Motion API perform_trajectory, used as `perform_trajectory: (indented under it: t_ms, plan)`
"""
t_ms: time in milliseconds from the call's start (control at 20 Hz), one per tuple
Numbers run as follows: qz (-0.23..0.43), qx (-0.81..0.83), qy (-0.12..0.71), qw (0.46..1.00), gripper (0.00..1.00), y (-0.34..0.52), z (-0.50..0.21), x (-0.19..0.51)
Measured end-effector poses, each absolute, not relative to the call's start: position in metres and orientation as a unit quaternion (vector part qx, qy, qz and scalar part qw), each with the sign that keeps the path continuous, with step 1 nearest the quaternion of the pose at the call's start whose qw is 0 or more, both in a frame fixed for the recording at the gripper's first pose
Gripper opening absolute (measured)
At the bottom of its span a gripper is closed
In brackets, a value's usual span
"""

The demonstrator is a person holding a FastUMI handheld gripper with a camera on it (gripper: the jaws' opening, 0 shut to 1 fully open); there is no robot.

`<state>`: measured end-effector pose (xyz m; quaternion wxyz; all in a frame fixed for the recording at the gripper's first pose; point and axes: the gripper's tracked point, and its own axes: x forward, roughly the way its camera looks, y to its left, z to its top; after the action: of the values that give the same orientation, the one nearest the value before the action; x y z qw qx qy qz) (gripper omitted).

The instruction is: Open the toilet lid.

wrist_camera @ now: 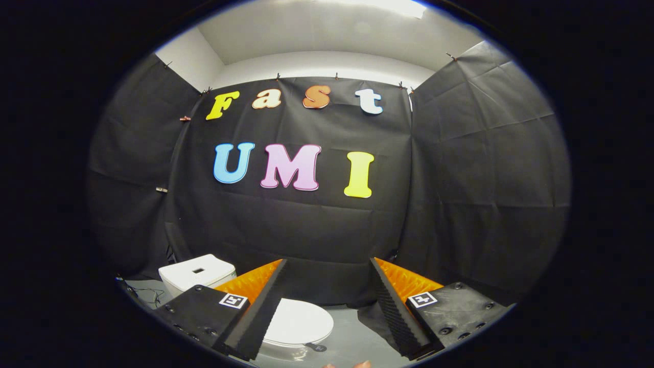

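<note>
The gripper [327, 266] hangs high with fingers spread wide, holding nothing (likely a starting pose before descending), while the closed toilet lid [299, 323] lies below at seven o'clock, its tank [196, 273] behind.

Grey floor [352, 332] under a white toilet [299, 322]; lid [301, 321] down

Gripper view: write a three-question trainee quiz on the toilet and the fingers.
1. True or false: the toilet lid is closed.
2. The gripper is: A open, B shut on the lid, C shut on nothing.
3. What white thing stands behind the lid?

Key: 1 true, it lies flat on the bowl. 2 A, its fingers stand wide apart, touching nothing. 3 the tank.
</note>
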<state>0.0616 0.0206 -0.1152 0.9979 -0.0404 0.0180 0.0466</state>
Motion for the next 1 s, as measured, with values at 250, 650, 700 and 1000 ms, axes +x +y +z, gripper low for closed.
perform_trajectory:
  t_ms: [250, 650, 700, 1000]
  plan:
    - [0.055, -0.007, 0.062, 0.997, 0.98, 0.010, -0.179, 0.081]
    - [0.074, 0.072, 0.131, 0.986, 0.98, -0.010, -0.274, 0.104]
    - [0.075, 0.086, 0.142, 0.983, 0.98, -0.014, -0.288, 0.108]
    - [0.062, 0.188, 0.237, 0.951, 0.99, -0.040, -0.387, 0.131]
